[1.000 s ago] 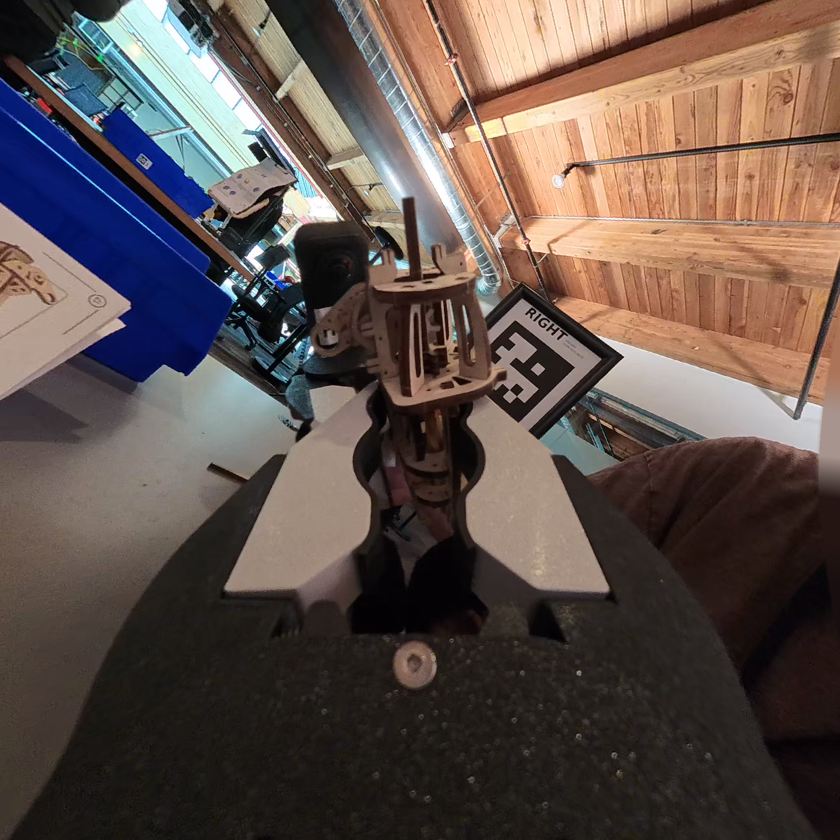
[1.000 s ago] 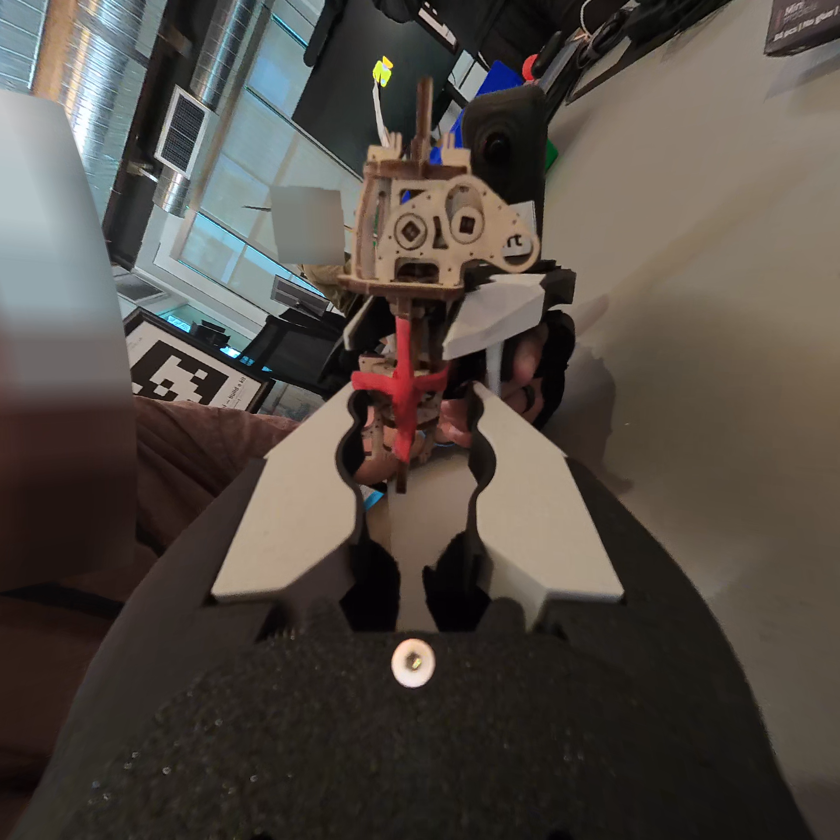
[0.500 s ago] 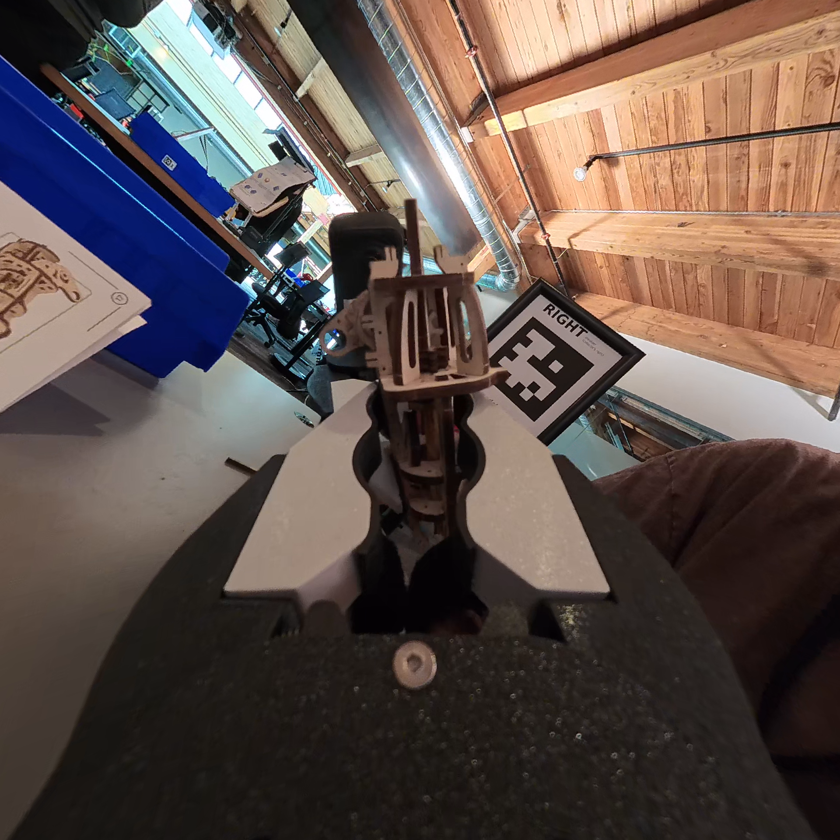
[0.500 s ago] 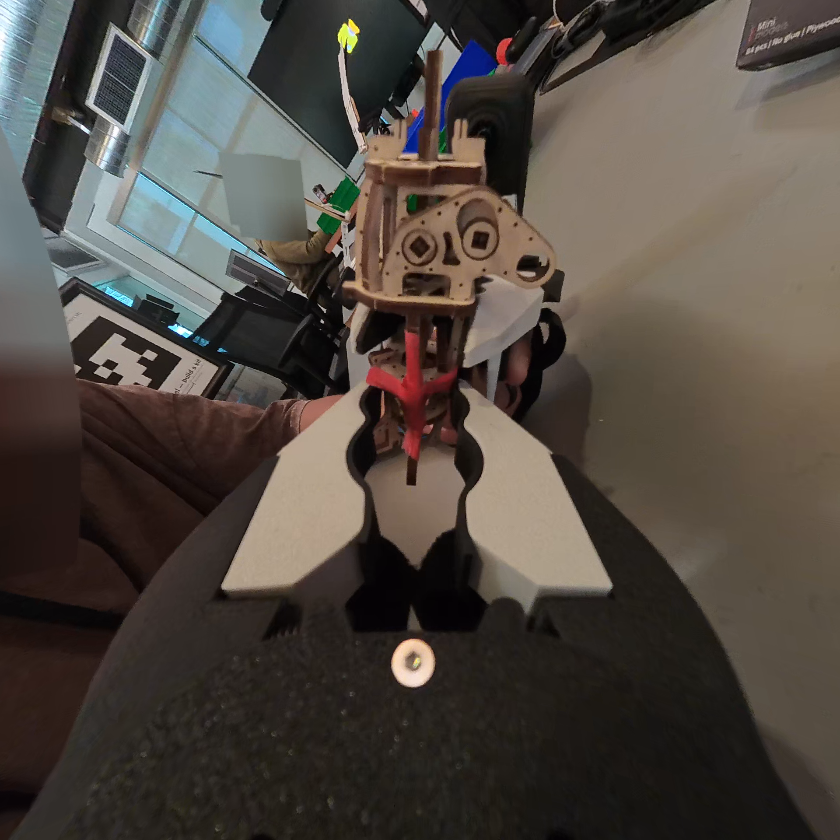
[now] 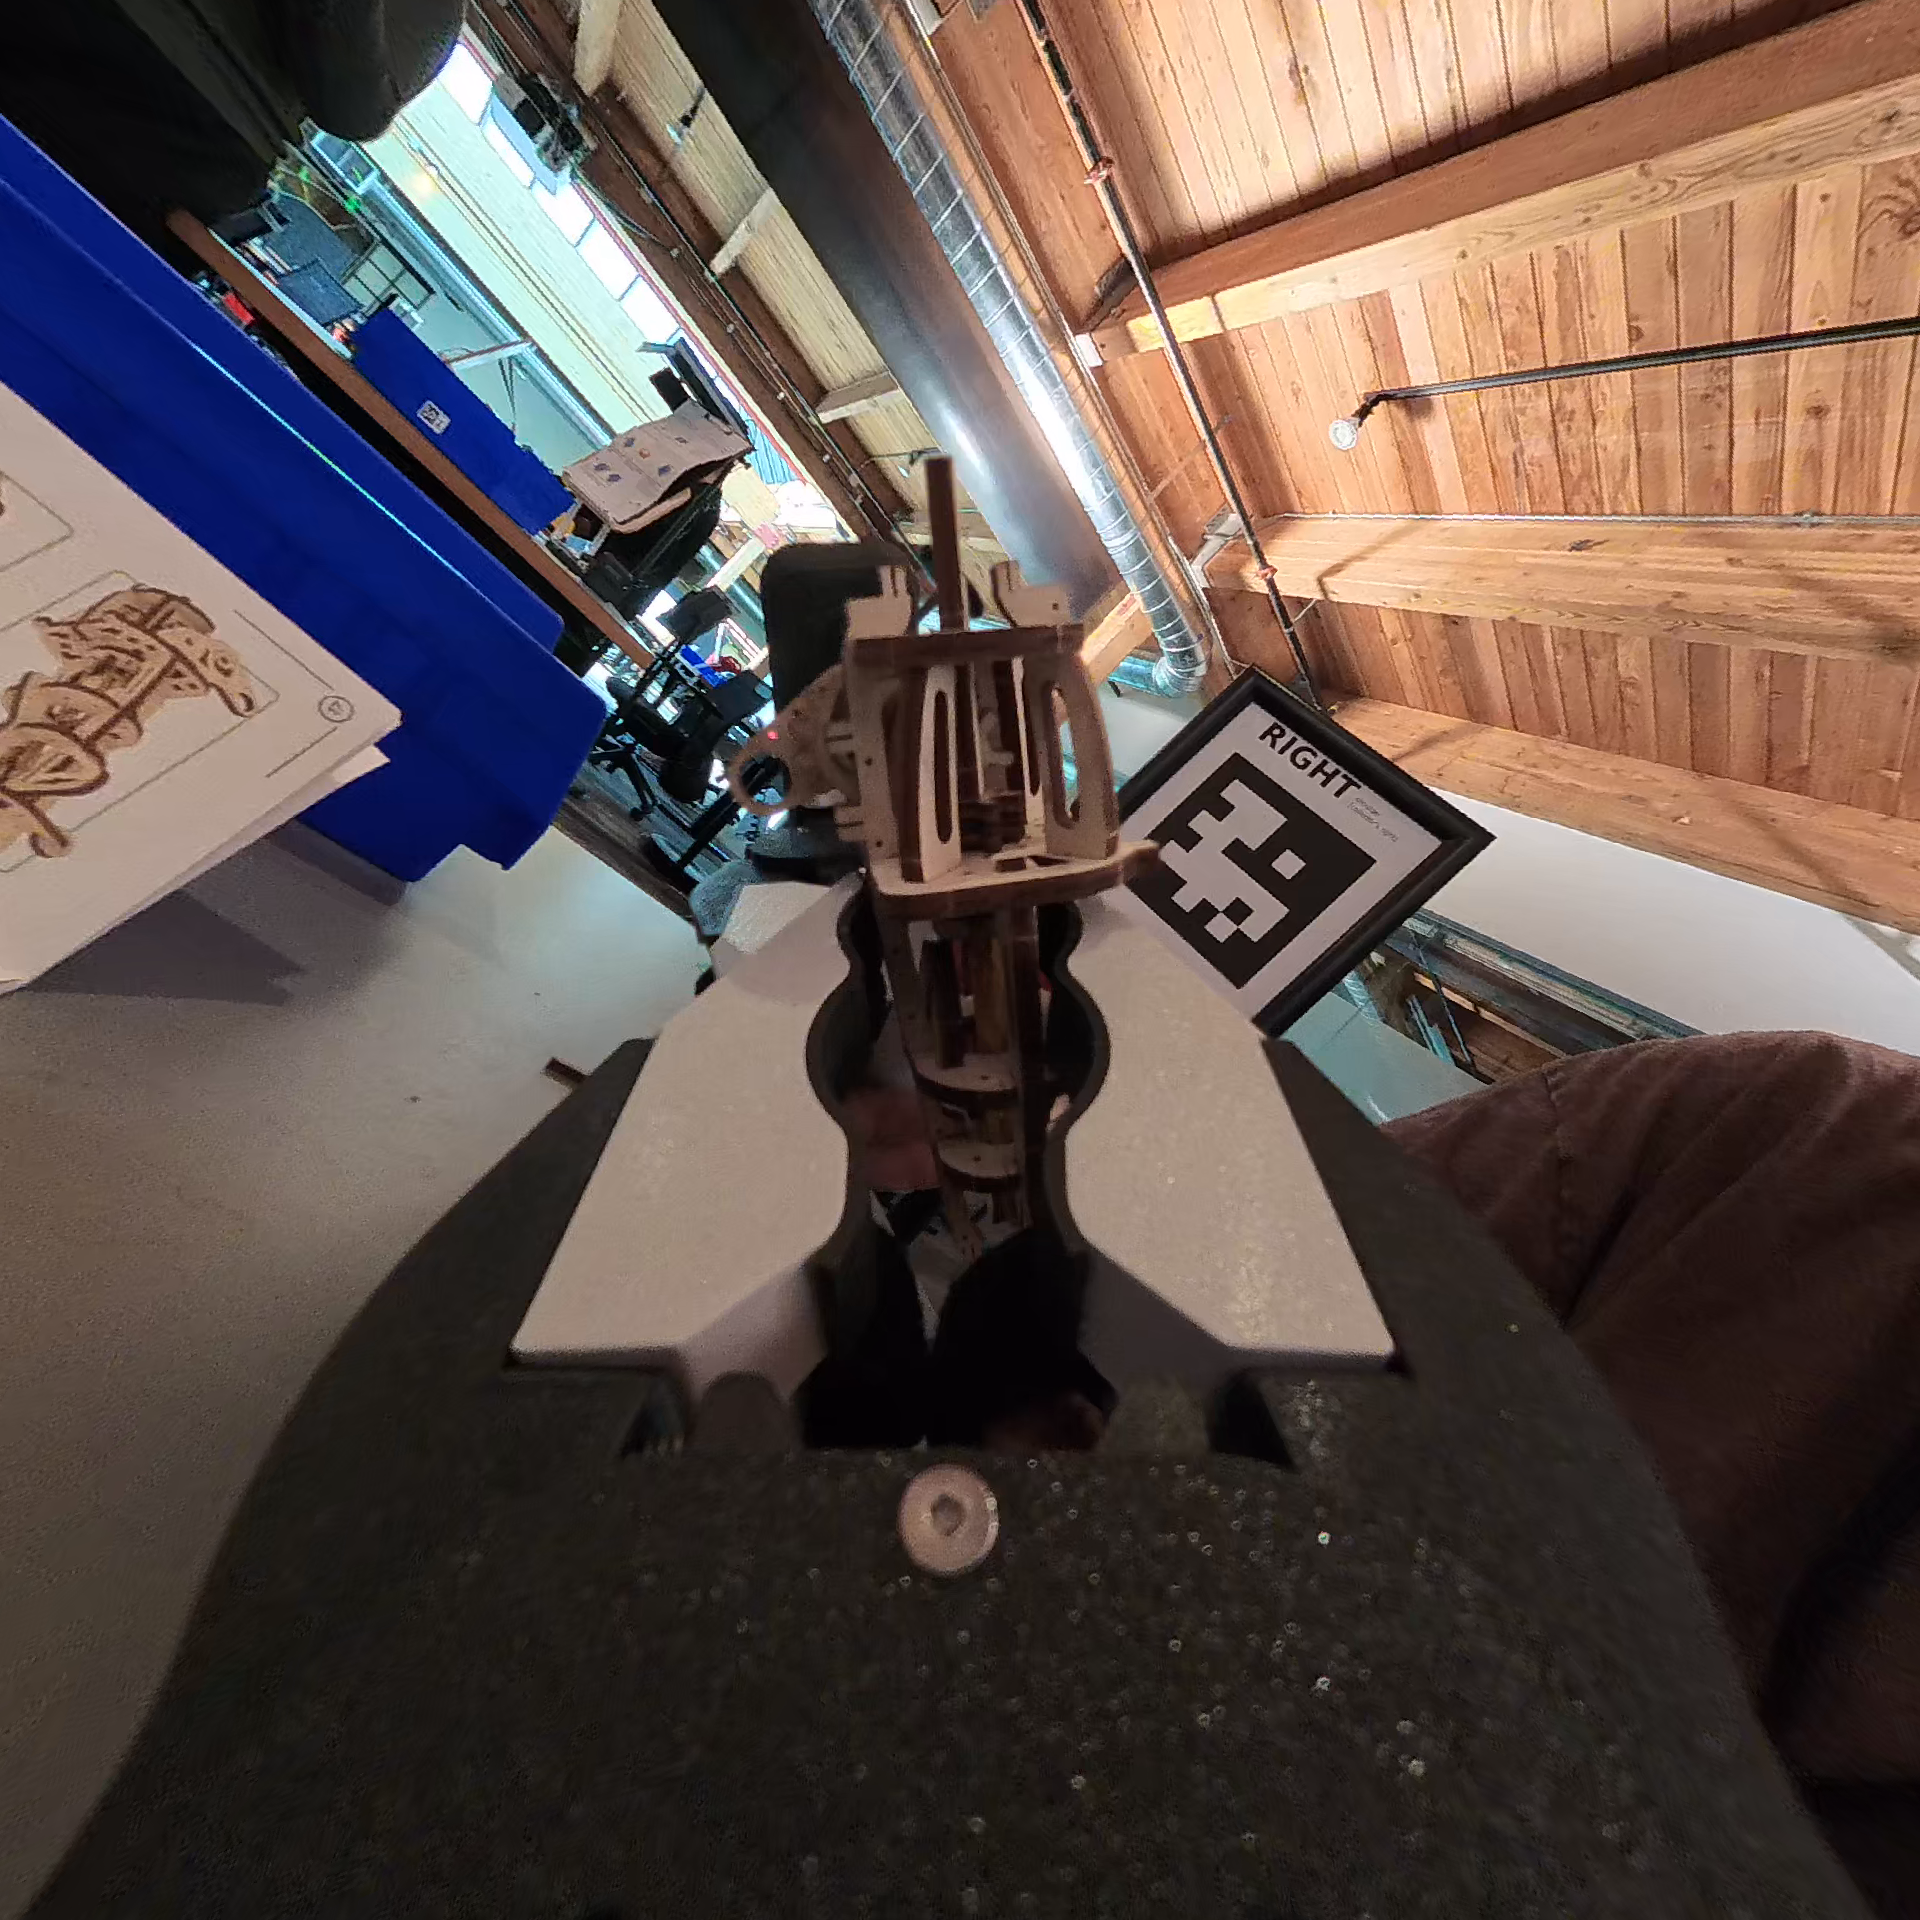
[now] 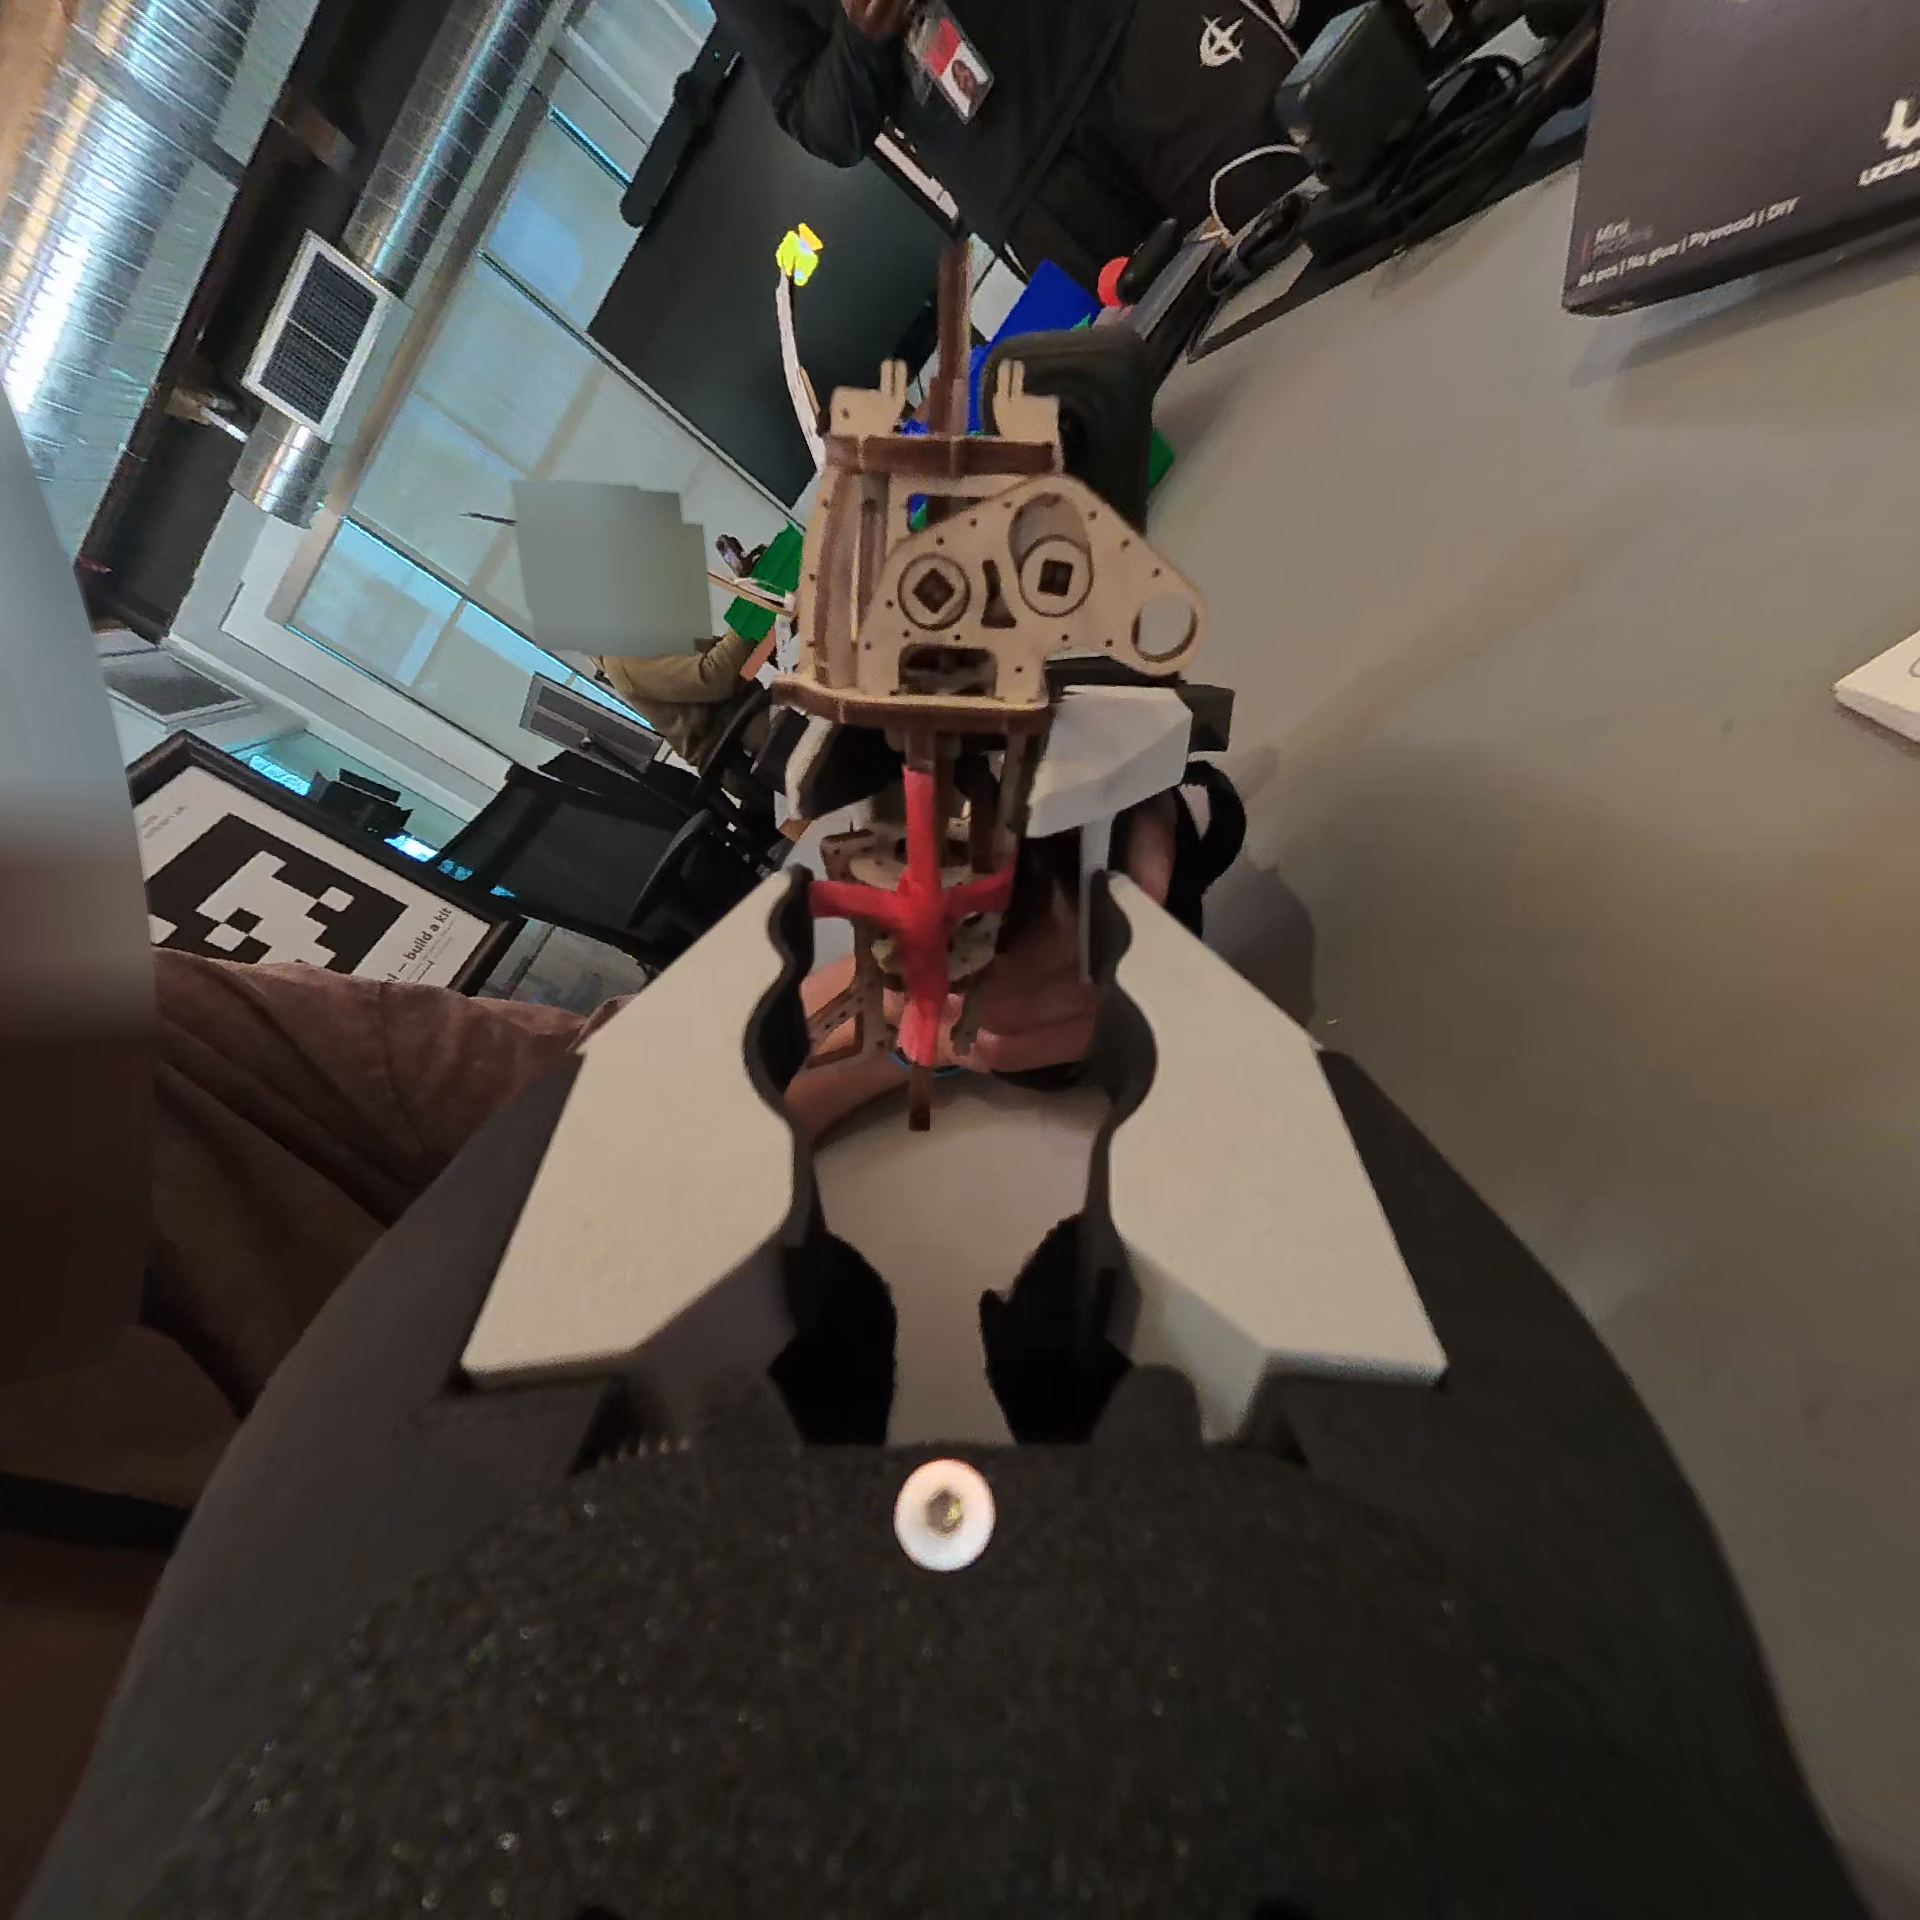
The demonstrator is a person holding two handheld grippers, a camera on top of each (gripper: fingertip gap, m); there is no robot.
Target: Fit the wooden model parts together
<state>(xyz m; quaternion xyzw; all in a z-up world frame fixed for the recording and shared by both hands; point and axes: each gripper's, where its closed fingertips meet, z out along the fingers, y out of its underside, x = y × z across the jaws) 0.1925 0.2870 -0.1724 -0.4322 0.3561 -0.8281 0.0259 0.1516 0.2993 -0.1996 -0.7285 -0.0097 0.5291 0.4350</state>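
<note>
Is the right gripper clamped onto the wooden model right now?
No, the right gripper stands open, its fingers apart with a gap on each side of the wooden model, which the left gripper holds.

wood plank ceiling [image 5: 1558, 260] with beams, silver spiral duct [image 5: 1049, 343] running beside a dark pipe. pale grey counter [image 5: 208, 1143] (matte), blue bins [image 5: 312, 540] at its far edge. big glazed windows [image 6: 436, 499] give daylight, wall vent [image 6: 312, 338] above them, office chairs [image 5: 675, 717] farther back.

Left gripper [image 5: 961, 997] fingers [image 5: 727, 1122] clamping wooden model [image 5: 971, 769] — upright, above table [image 5: 208, 1143]
</note>
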